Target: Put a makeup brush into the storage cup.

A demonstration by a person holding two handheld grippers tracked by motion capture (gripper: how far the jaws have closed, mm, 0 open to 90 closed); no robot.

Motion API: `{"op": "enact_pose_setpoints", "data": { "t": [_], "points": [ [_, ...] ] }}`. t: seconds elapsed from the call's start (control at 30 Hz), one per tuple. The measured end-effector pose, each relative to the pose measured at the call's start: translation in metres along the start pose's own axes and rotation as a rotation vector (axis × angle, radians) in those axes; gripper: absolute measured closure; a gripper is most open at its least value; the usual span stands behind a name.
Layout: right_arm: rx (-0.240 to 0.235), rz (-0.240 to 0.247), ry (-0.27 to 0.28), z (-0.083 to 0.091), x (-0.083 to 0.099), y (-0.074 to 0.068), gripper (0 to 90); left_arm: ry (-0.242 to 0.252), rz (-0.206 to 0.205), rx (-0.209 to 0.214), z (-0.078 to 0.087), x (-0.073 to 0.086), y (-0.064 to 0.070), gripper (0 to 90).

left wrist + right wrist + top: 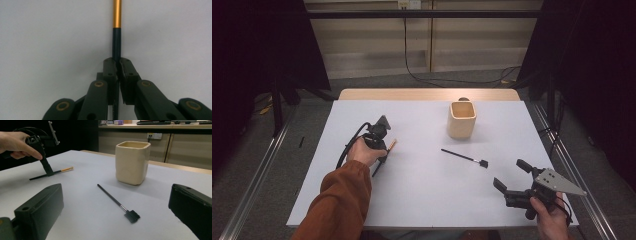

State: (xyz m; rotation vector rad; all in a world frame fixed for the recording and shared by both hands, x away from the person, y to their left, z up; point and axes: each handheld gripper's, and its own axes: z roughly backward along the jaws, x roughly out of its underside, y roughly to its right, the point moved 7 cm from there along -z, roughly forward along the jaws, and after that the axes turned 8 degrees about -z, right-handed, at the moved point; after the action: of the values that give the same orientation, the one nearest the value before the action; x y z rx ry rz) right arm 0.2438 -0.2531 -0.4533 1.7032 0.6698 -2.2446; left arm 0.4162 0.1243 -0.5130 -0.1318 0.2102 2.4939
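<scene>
At the lower right of the high view, nearest the person's edge of the white worktop (422,190), the right gripper (511,181) sits in the person's right hand (551,220) with its jaws spread wide and nothing between them. In the right gripper view those two black jaws stand far apart at the bottom corners of the frame, over bare surface.

Just beyond them, right of centre in the high view, a small black brush (464,158) lies flat on the worktop, its thin handle running toward the upper left and its short bristled head (131,216) at the near end. It lies apart from both grippers.

At the left of the high view, the left hand (364,151), in an orange-brown sleeve (339,205), holds the left gripper (383,150) tipped down onto the worktop. Its jaws are closed on a slim dark stick with a gold-orange end (116,35). In the left gripper view the dark part is pinched between the jaws and the gold part runs up out of the frame. The stick lies low on the worktop.

Farther back, upper centre-right in the high view, a cream square-sided cup (461,119) stands upright, well apart from the brush and the stick.
</scene>
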Motion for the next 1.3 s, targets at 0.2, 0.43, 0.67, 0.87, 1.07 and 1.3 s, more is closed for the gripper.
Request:
{"op": "enact_pose_setpoints", "data": {
  "t": [0.2,0.43,0.67,0.87,1.07,1.3],
  "points": [
    [0.002,-0.001,0.002,0.0,0.0,0.0,0.0,0.043,0.001,0.011,0.004,-0.001,-0.001,84.4],
    [0.002,-0.001,0.003,0.0,0.0,0.0,0.0,0.112,0.009,0.041,0.015,-0.003,-0.001,84.4],
    [0.0,-0.001,0.003,0.001,0.0,0.0,0.0,0.193,-0.016,0.061,0.024,-0.004,0.003,84.3],
    [-0.001,-0.001,0.003,0.001,-0.001,0.0,0.0,0.259,-0.03,0.079,0.028,-0.003,0.003,84.3],
    [0.003,-0.003,0.003,0.0,-0.001,0.0,0.0,0.322,-0.055,0.097,0.037,-0.003,0.006,84.4],
    [0.003,-0.004,0.002,0.0,0.0,0.001,0.0,0.387,-0.077,0.108,0.043,0.0,0.006,84.3]
  ]
}}
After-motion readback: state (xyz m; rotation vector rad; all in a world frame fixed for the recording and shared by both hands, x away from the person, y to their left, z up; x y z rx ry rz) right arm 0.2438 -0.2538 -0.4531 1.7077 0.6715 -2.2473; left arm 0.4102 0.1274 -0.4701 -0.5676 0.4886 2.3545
